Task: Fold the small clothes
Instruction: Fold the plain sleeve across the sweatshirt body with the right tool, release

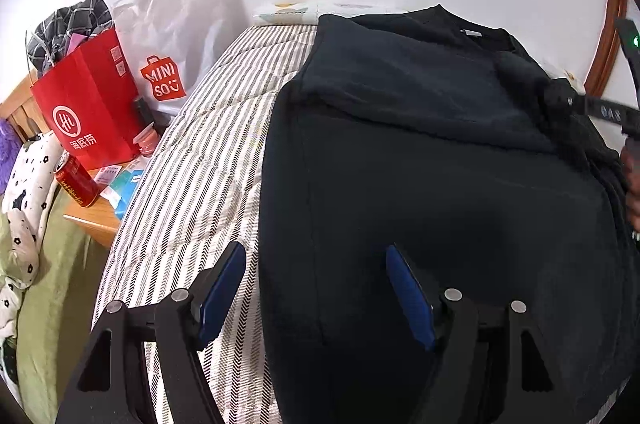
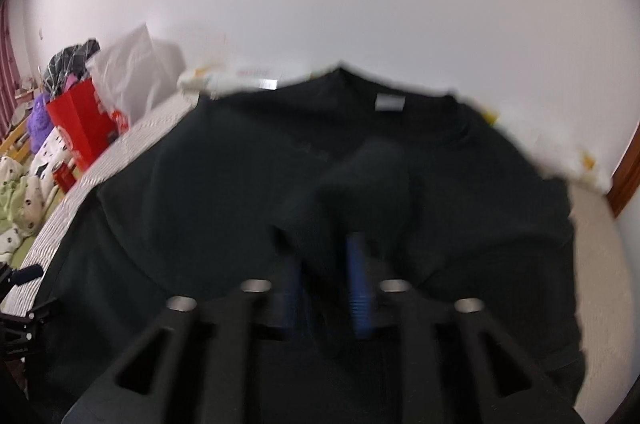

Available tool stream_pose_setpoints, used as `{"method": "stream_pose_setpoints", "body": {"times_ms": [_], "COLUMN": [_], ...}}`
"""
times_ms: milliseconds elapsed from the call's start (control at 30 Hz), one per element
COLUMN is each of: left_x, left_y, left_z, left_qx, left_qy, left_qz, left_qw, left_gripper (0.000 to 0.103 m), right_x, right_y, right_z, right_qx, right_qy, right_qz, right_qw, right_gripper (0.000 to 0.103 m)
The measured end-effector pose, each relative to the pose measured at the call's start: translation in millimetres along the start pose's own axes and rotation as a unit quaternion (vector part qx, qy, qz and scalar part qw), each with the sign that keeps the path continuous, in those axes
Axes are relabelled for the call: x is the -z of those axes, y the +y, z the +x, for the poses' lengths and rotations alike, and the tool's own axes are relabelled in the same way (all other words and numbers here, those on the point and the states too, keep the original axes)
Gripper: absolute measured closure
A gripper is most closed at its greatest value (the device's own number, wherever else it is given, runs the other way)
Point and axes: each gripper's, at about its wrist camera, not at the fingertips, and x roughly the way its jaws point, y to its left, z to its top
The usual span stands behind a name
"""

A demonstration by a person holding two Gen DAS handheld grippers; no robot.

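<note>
A black T-shirt [image 1: 420, 160] lies spread on the striped mattress [image 1: 208, 160], collar toward the wall, its left sleeve folded inward. My left gripper [image 1: 316, 264] is open and empty, hovering over the shirt's left hem edge. My right gripper [image 2: 326, 264] is shut on a bunched fold of the black T-shirt [image 2: 224, 184] and lifts it above the shirt's middle; this view is blurred. The right gripper also shows at the right edge of the left wrist view [image 1: 560, 96], pinching the right sleeve area.
A red paper bag [image 1: 92, 104], a white Miniso bag [image 1: 168, 36] and a red can [image 1: 76, 180] stand on a wooden bedside table [image 1: 96, 224] to the left. A green sheet and spotted blanket [image 1: 24, 192] lie beyond. A white wall is behind.
</note>
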Motion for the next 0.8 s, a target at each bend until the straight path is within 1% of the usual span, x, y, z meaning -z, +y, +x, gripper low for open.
{"method": "stream_pose_setpoints", "body": {"times_ms": [67,133,167,200,233,300,367,400,433,467,533,600,633,667,700,800], "left_x": [-1,-1,-1,-1,-2,-4,-6,-7,-8,-8,-8,-7,-6,-5,-4,-5], "left_y": [0,-1,-1,-2,-2,-3,-2,-2,-2,-2,-2,-1,0,1,3,6], "left_z": [-2,-5,-6,-7,-8,-5,-3,-2,-2,-1,-1,-2,-4,-6,-7,-8], "left_qx": [0.005,0.009,0.011,0.013,0.015,0.012,0.013,0.015,0.017,0.017,0.014,0.013,0.014,0.016,0.016,0.012], "left_qy": [-0.002,-0.007,-0.01,-0.013,-0.017,-0.018,-0.017,-0.016,-0.015,-0.015,-0.016,-0.014,-0.014,-0.015,-0.015,-0.016], "left_qz": [0.001,0.001,0.002,0.002,0.003,0.002,-0.001,-0.003,-0.004,-0.003,0.001,0.0,0.0,0.001,0.002,0.003], "left_qw": [1.0,0.9999,0.9999,0.9998,0.9997,0.9998,0.9998,0.9998,0.9997,0.9997,0.9998,0.9998,0.9998,0.9998,0.9998,0.9998], "left_gripper": [0.032,0.032,0.032,0.032,0.032,0.032,0.032,0.032,0.032,0.032,0.032,0.032,0.032,0.032,0.032,0.032], "right_x": [11,21,26,32,37,43,45,46,46,46,42,37,33,30,25,4], "right_y": [-7,-17,-23,-30,-39,-56,-68,-75,-79,-82,-85,-84,-82,-78,-72,-39], "right_z": [-7,-18,-27,-35,-40,-43,-36,-28,-22,-17,-1,12,14,14,11,-3], "right_qx": [-0.01,-0.011,-0.005,0.006,0.019,0.022,0.026,0.031,0.027,0.019,0.004,-0.005,-0.005,-0.01,-0.022,-0.019], "right_qy": [0.004,-0.004,-0.014,-0.029,-0.034,-0.027,-0.011,0.005,0.01,0.014,0.021,0.025,0.023,0.021,0.017,-0.012], "right_qz": [0.0,-0.006,-0.006,-0.002,0.007,0.026,0.045,0.06,0.07,0.078,0.09,0.096,0.095,0.09,0.079,0.034], "right_qw": [1.0,1.0,1.0,1.0,0.999,0.999,0.999,0.998,0.997,0.997,0.996,0.995,0.995,0.996,0.996,0.999], "right_gripper": [0.042,0.034,0.028,0.027,0.027,0.027,0.028,0.03,0.032,0.036,0.038,0.048,0.065,0.088,0.09,0.09]}}
